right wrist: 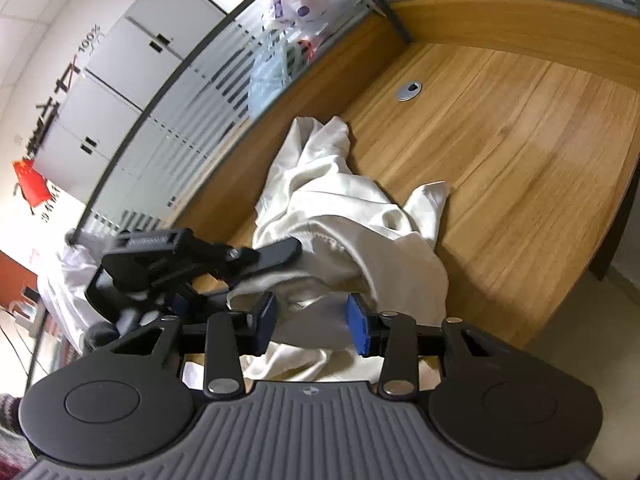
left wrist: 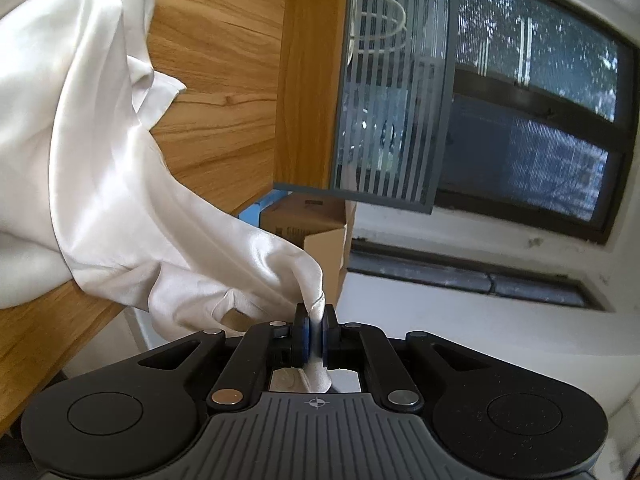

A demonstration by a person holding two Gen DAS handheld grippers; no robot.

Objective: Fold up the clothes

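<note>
A white satin garment (left wrist: 100,184) lies bunched on the wooden desk (left wrist: 216,80) and hangs over its edge. My left gripper (left wrist: 316,332) is shut on a pinched fold of it, and the cloth runs taut from the pads up to the heap. In the right wrist view the same garment (right wrist: 360,232) is piled at the desk's near edge (right wrist: 500,140). My right gripper (right wrist: 312,322) stands open, and shaded cloth lies between its blue pads (right wrist: 358,328) without being pressed. The left gripper (right wrist: 294,249) reaches into the cloth from the left.
A frosted striped glass partition (right wrist: 192,120) runs along the desk's far side, with plastic bags (right wrist: 288,40) behind it. A metal cable grommet (right wrist: 408,89) sits in the desktop. A cardboard box (left wrist: 308,224) stands below the desk, near a window (left wrist: 540,120).
</note>
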